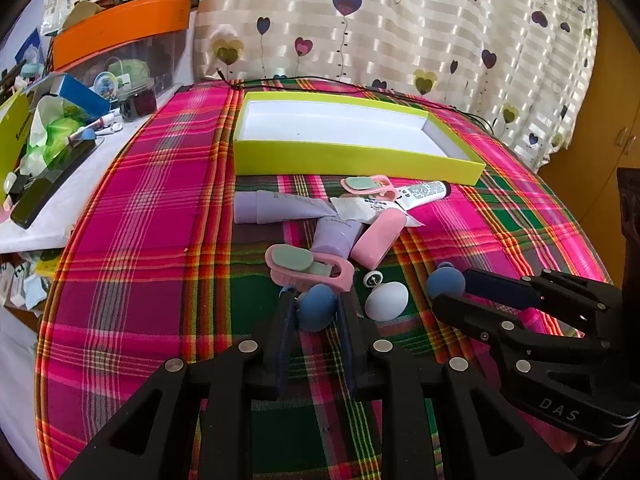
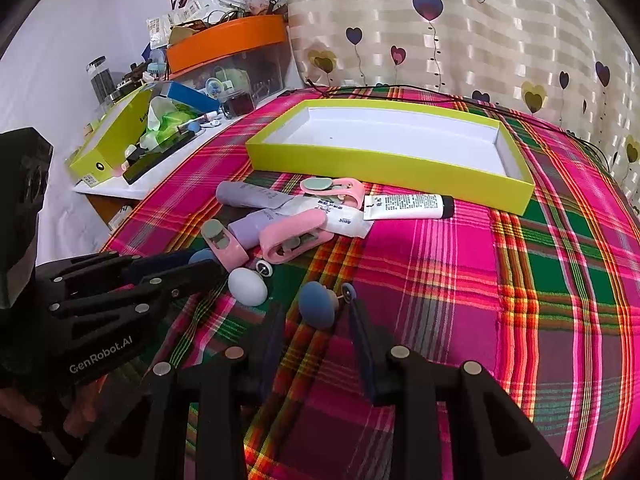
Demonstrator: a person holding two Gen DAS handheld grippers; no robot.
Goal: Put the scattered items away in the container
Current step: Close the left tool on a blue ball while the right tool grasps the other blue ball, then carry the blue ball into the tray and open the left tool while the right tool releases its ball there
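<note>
A shallow yellow-green box (image 1: 352, 160) (image 2: 380, 164) with a white, bare inside lies at the back of the plaid cloth. In front of it is a heap of lilac tubes (image 1: 276, 208), a white tube (image 2: 408, 206) and pink clips (image 1: 312, 270). A white egg-shaped piece (image 1: 386, 300) (image 2: 248, 286) lies nearer. My left gripper (image 1: 316, 294) (image 2: 206, 263) is open, with a blue egg-shaped piece (image 1: 318, 308) lying on the cloth between its fingers. My right gripper (image 2: 316, 304) (image 1: 452, 290) is open too, and a second blue piece (image 2: 318, 310) (image 1: 445, 282) sits between its fingers.
At the left stands a side table crowded with an orange-lidded bin (image 1: 120, 28) and another yellow-green box (image 2: 108, 136). A black cable (image 1: 360, 88) runs behind the box. Behind hangs a heart-print curtain (image 1: 400, 32). The cloth falls away at the rounded table edge (image 1: 52, 300).
</note>
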